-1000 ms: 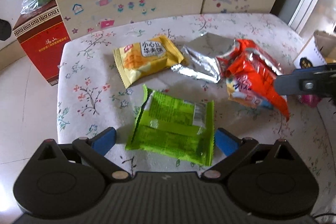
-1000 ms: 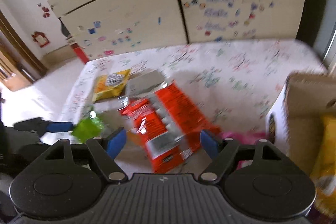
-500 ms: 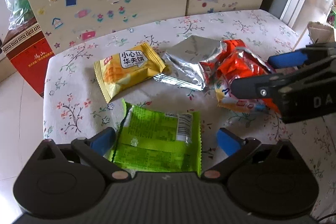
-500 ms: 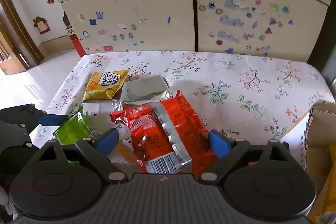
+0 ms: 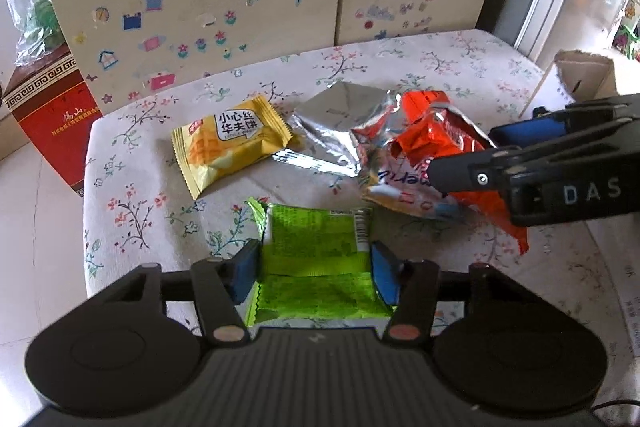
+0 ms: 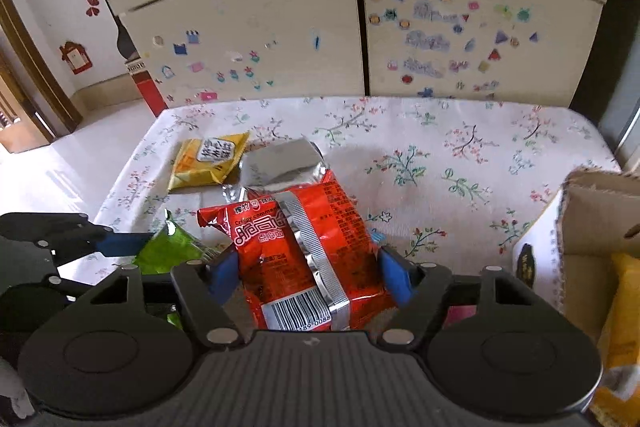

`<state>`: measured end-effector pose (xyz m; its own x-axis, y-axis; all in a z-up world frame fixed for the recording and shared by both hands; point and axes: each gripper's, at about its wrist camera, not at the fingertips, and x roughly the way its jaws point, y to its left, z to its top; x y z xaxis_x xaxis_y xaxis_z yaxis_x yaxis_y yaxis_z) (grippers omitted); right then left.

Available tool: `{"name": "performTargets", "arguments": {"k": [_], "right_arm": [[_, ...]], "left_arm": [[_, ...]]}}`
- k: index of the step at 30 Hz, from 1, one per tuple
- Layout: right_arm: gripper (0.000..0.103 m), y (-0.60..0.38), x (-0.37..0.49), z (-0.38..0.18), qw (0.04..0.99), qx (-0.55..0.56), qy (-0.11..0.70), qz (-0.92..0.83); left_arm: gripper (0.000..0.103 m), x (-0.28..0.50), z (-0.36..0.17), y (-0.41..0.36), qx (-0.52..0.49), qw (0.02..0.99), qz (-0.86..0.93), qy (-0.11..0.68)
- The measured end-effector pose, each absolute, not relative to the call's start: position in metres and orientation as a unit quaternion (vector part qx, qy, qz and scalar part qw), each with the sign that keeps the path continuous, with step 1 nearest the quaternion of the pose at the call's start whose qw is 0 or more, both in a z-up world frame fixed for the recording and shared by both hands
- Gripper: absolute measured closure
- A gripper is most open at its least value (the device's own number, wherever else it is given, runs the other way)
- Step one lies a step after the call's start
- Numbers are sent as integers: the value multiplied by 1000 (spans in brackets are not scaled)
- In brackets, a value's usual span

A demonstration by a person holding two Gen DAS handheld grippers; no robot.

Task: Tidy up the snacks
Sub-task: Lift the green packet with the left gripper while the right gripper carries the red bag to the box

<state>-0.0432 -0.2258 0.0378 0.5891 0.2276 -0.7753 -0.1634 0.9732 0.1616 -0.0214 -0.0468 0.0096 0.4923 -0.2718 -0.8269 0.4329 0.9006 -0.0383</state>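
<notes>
My left gripper (image 5: 316, 269) is shut on a green snack packet (image 5: 316, 259) at the near edge of the floral table (image 5: 132, 195); the packet also shows in the right wrist view (image 6: 168, 251). My right gripper (image 6: 308, 273) is shut on a red snack bag (image 6: 296, 239), which also shows in the left wrist view (image 5: 436, 139) with the gripper (image 5: 464, 163) on its right end. A yellow wafer packet (image 5: 230, 143) and a silver packet (image 5: 336, 125) lie on the table behind them.
A cardboard box (image 6: 592, 227) holding a yellow bag (image 6: 620, 303) stands at the table's right edge. A stickered cabinet (image 6: 360, 39) backs the table. A red box (image 5: 52, 119) stands on the floor to the left.
Both grippers moved forward over their packets and closed: the left on the green packet, the right on the red bag.
</notes>
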Motion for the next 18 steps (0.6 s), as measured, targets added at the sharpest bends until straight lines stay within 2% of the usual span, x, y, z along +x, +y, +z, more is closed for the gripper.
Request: {"name": "performTargets", "arguments": {"k": [18], "right_arm": [[27, -252, -125, 91, 913, 110, 382, 91]], "left_arm": [[47, -66, 50, -45, 33, 881, -209, 424]]}}
